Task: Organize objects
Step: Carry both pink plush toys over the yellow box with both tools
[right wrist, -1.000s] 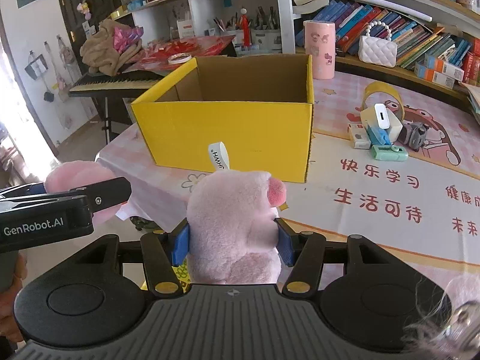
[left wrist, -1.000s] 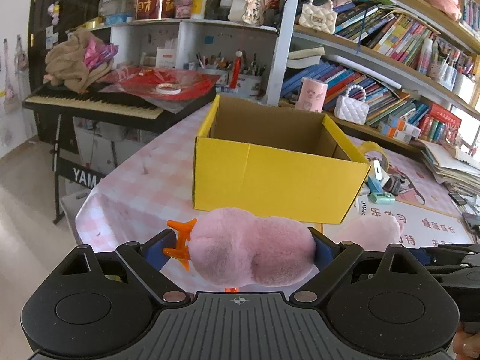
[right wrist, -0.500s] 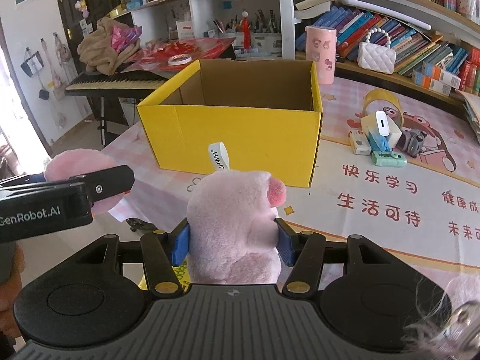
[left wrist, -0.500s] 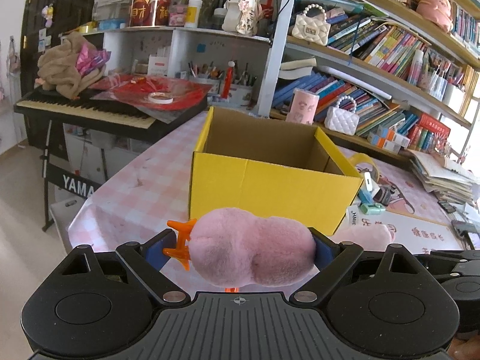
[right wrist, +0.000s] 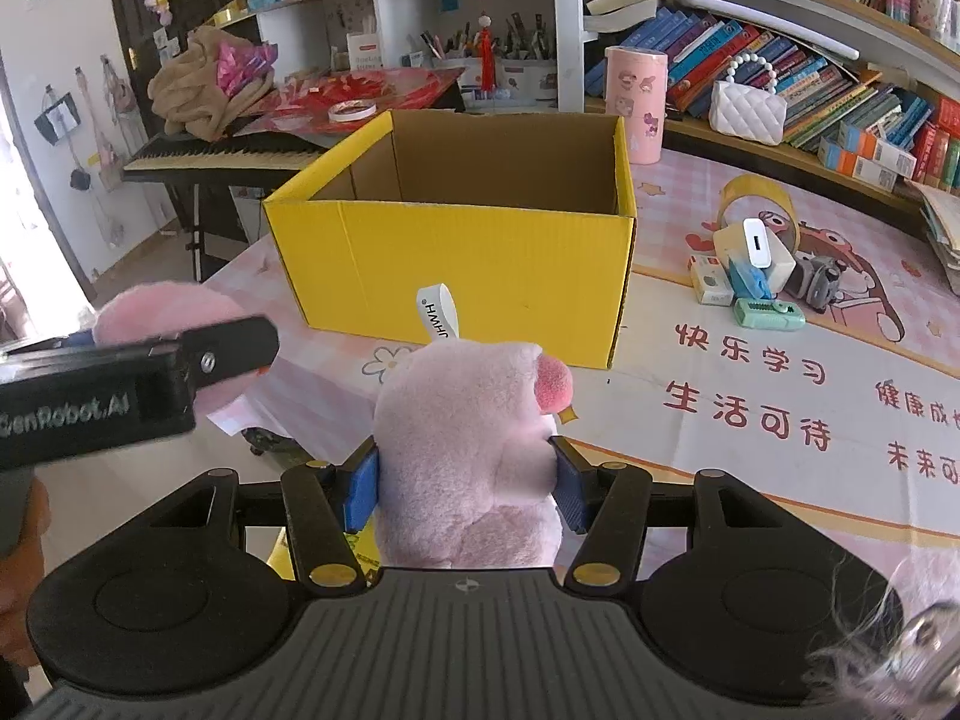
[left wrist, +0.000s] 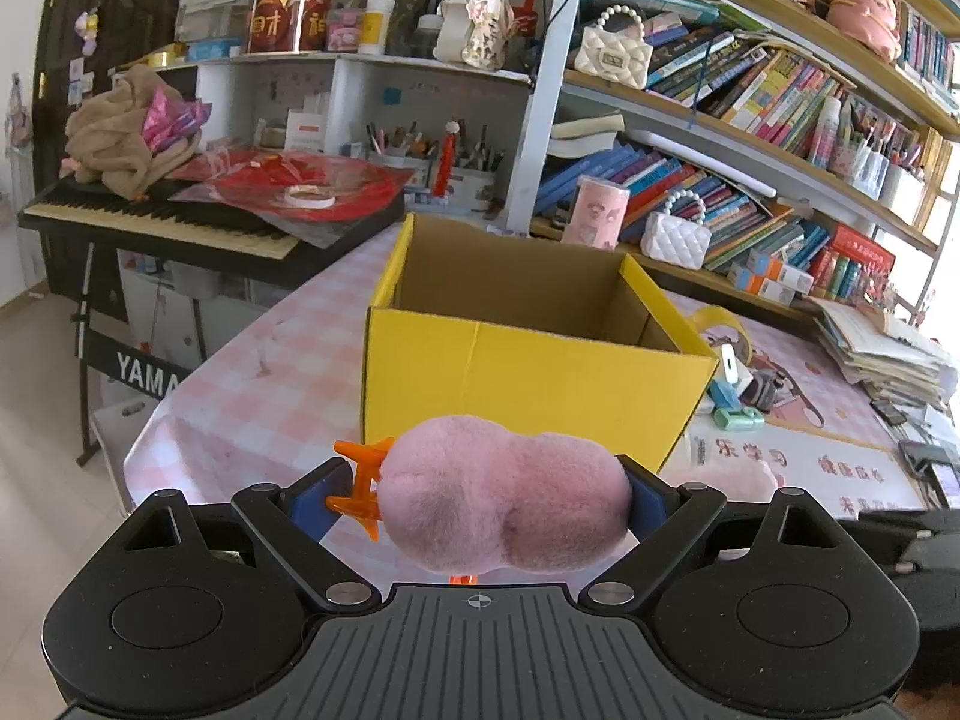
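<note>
"YAMA" is read on the keyboard stand panel [left wrist: 144, 373]. "JHWH" is printed on the white tag [right wrist: 437, 313] of the pink plush. "enRobot.AI" is seen on the left hand-held gripper [right wrist: 66, 411]. "快乐学习" and "生活可待" are printed on the surface cover [right wrist: 750, 384], right of the yellow box.

The open yellow cardboard box [right wrist: 468, 276] stands on the desk covered with a pink checked cloth [left wrist: 258, 384], near its left end. Right of the box on the desk lies a cluster of small items around a yellow tape roll [right wrist: 759, 204]. Behind the box a pink cylindrical canister [right wrist: 635, 103] and a white quilted handbag [right wrist: 747, 107] stand before the rows of books [right wrist: 840, 96]. Left of the desk stands a black electronic keyboard [left wrist: 162, 222].
</note>
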The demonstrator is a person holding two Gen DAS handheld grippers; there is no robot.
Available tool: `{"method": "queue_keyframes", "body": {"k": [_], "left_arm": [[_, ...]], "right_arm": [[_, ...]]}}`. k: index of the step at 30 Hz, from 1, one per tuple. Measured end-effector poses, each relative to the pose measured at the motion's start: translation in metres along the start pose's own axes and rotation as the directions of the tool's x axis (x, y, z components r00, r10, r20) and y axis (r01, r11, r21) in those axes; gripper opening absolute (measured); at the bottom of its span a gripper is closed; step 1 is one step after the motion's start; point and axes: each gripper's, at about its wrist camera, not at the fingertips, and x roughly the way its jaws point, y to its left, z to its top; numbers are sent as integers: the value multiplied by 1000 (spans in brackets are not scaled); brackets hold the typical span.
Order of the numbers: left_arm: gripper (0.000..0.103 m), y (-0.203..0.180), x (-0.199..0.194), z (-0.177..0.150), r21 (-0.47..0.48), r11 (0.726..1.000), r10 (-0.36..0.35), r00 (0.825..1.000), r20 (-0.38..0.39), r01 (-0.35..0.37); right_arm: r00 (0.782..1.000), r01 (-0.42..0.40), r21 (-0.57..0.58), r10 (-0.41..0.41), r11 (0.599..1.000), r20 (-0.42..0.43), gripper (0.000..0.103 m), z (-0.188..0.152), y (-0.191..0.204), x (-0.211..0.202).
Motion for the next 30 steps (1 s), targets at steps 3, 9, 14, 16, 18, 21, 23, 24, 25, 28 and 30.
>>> {"method": "queue_keyframes", "body": {"k": [3,9,14,16,18,21,23,24,25,28,30], "left_arm": [[92,0,2,4,-9,1000,-7,1000,5,7],[92,-4,3,10,12,1000,6,1000,20,-7],[92,-5,3,20,16,1000,14,999,50,-15],[92,-6,4,27,21,1000,13,998,66,-14],[92,-9,7,36,26,1000,9,996,85,-11],[92,-11,11,54,24,1000,3,992,123,-6],[92,-12,16,68,16,1000,-1,988,152,-2],[92,-13,19,75,11,1000,-1,986,166,-1],[92,-13,22,79,8,1000,1,985,175,-2],[92,-13,37,96,-4,1000,12,981,192,-12],[92,-14,50,103,-5,1000,15,983,185,-14]], "right_arm": [[1000,4,-9,-4,1000,-3,54,-1,-1,0],[1000,5,-5,-5,1000,3,54,4,-5,3],[1000,-8,-16,8,1000,18,54,12,-5,7],[999,-10,-19,11,1000,31,54,18,-5,7],[999,-14,-21,15,1000,48,54,26,-6,6],[996,-18,-30,21,999,91,54,45,-8,5],[991,-18,-26,22,999,134,54,62,-11,5],[986,-18,-22,22,1000,164,54,73,-13,5],[981,-17,-20,20,1000,191,54,83,-16,6],[965,3,-41,8,999,262,54,109,-19,15],[961,17,-61,1,998,278,54,122,-21,27]]}}
